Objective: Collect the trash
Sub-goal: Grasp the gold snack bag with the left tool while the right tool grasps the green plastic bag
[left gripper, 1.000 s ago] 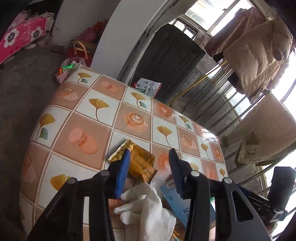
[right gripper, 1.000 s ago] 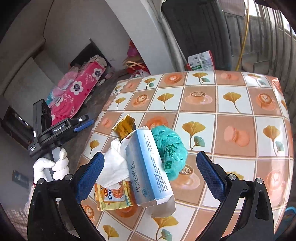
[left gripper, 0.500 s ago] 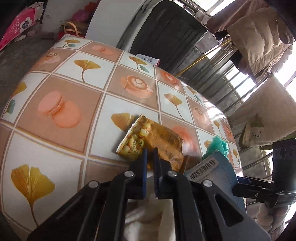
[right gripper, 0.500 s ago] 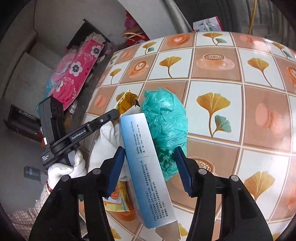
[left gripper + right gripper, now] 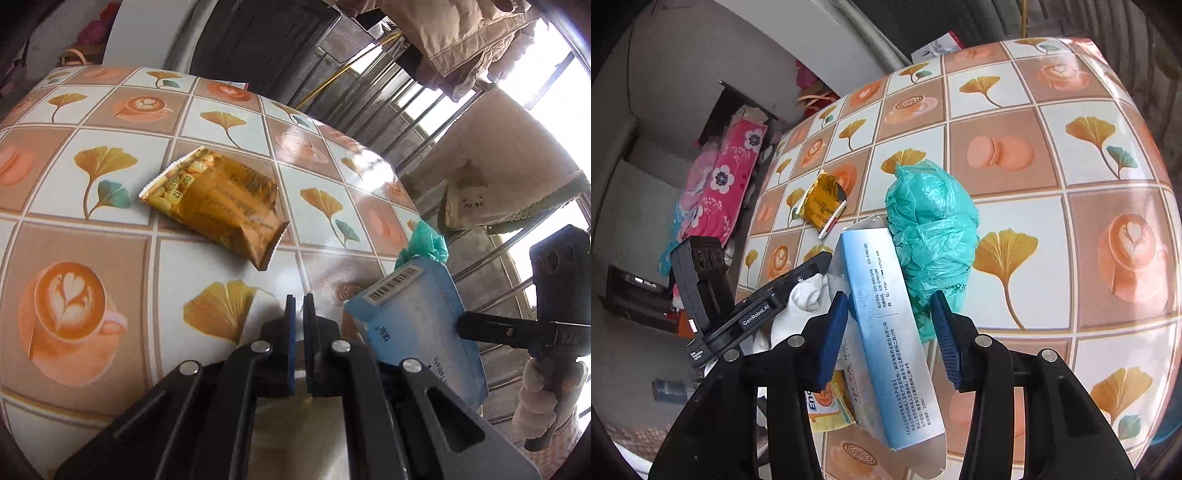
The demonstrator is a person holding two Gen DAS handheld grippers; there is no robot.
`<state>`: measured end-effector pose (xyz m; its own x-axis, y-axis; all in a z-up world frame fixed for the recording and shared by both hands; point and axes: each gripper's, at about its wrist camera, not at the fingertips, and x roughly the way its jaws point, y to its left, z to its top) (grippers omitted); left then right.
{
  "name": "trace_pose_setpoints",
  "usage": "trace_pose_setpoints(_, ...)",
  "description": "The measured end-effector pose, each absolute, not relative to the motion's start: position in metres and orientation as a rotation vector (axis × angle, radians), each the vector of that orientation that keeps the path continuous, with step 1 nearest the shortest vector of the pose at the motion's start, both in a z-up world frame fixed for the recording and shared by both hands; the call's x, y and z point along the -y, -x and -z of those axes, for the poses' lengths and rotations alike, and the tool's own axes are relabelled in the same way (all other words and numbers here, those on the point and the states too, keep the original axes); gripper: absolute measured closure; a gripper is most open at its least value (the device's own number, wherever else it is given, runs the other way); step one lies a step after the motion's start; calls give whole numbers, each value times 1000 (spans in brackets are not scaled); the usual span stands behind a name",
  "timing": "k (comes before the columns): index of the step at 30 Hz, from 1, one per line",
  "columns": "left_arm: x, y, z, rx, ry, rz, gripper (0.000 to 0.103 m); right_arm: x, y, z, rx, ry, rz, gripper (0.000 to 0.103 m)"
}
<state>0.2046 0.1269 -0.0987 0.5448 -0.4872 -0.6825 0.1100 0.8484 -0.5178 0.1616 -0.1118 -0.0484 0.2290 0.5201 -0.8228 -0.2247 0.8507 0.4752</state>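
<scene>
Four trash items are observed on the tiled tablecloth: a torn yellow snack wrapper point(image 5: 216, 205) lying flat and apart; a long blue-white carton point(image 5: 886, 332), tilted; a crumpled teal plastic bag point(image 5: 932, 236) touching it; a white tissue point(image 5: 809, 295) beside it.

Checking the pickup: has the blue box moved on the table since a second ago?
Yes. The blue box has swung its far end toward the green bag on the tablecloth.
</scene>
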Motion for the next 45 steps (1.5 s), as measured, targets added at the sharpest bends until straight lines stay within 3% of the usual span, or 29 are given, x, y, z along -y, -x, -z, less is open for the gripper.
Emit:
trace_pose_setpoints(9, -166, -192, 67, -867, 486, 290, 94, 128, -160, 39, -1180, -355, -508, 40)
trace_pose_setpoints(18, -189, -210, 65, -928, 549, 262, 87, 151, -179, 46, -1178, -475, -421, 39)
trace_pose_setpoints(24, -188, -230, 82, -1020, 626, 295, 86, 150, -199, 60, -1240, -502, -441, 52)
trace_pose_setpoints(28, -187, -239, 90, -1057, 671, 320, 74, 145, -209, 69, -1282, -452, -445, 79)
trace_pose_setpoints(34, -187, -252, 96, -1091, 718, 297, 59, 147, -222, 65, -1252, -427, -429, 84)
trace_pose_setpoints(45, -163, -278, 85, -1049, 466, 192, 57, 143, -233, 64, -1205, -387, -409, 84)
